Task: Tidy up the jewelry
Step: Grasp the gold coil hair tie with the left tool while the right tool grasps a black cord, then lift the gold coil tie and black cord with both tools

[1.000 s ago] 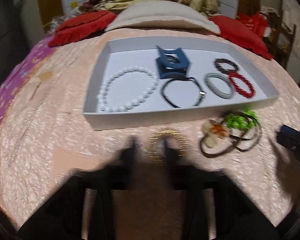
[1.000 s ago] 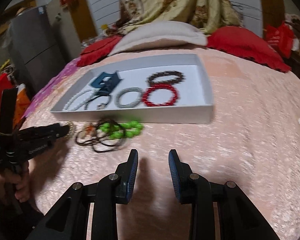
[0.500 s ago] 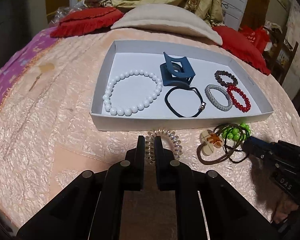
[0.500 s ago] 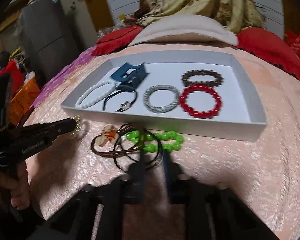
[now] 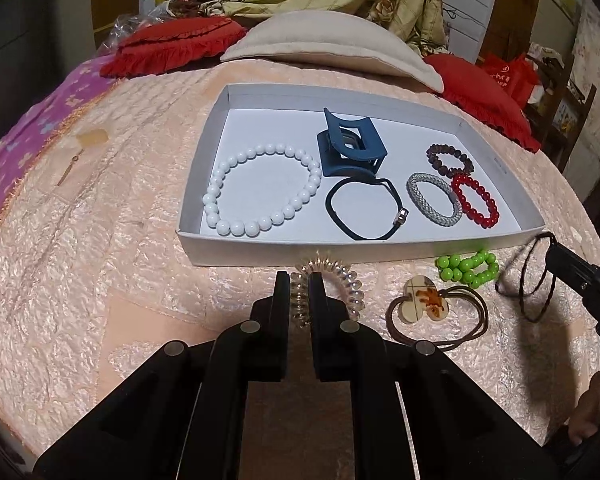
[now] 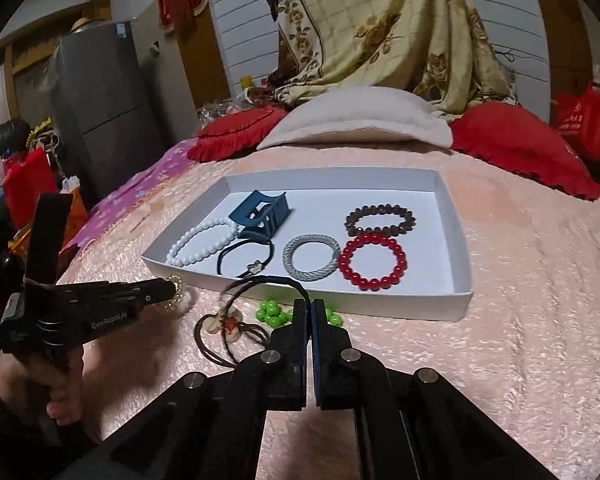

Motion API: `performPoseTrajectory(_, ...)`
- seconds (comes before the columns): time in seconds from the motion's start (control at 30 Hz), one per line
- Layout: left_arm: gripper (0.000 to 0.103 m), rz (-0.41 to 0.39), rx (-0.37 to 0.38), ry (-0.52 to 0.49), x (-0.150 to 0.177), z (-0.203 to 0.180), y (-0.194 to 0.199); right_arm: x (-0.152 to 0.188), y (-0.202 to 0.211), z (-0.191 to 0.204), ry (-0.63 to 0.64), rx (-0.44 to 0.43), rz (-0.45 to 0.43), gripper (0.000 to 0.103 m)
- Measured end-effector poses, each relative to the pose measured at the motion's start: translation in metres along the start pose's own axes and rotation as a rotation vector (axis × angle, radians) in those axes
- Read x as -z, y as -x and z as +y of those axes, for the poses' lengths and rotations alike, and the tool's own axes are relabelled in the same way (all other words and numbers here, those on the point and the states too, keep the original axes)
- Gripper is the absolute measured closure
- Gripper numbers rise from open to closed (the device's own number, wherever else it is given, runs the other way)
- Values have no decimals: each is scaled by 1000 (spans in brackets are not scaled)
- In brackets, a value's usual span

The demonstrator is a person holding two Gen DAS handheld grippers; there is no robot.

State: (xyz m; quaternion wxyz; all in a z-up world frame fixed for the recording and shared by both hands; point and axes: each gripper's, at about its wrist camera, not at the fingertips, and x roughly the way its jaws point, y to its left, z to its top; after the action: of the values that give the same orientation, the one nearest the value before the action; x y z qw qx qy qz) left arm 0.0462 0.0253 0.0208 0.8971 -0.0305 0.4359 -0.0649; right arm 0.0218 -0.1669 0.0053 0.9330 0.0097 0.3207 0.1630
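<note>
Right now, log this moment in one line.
left tongs shut on coil tie | right tongs shut on brown cord | tray holds six pieces | green beads, charm tie on bed

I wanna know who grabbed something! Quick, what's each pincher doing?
Left gripper: shut on the clear spiral hair tie.
Right gripper: shut on the thin brown cord loop, lifting it.

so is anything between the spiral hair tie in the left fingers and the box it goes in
Only the box's near wall, right behind the spiral hair tie that the left gripper pinches. Past the wall, the black hair band and white bead bracelet fill much of the floor.
</note>
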Motion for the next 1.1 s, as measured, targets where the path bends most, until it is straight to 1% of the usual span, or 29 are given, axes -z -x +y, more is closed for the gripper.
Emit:
performPoseTrajectory(0.3,96,1,-1,-19,-1,-9,0,2,-3,4,5,14,39,101)
performPoseTrajectory(0.47,96,-6,-13,-17,0,-8,2,2,-1,10,-1,33,29,101)
performPoseTrajectory(0.6,96,-10,-17,-1,0,-4,5,6,-5,4,-29,49,39,101)
performPoseTrajectory(0.8,96,-14,-15,-7,1,-9,4,9,-9,2,-42,61,56,101)
performPoseTrajectory(0.87,96,-14,-15,-9,1,-11,3,6,-8,7,-24,68,51,101)
performPoseTrajectory(1.03,96,-5,-15,-20,3,-15,4,6,-15,15,-11,90,79,101)
performPoseTrajectory(1.1,96,-12,-10,-26,3,-19,8,6,-14,18,2,95,84,101)
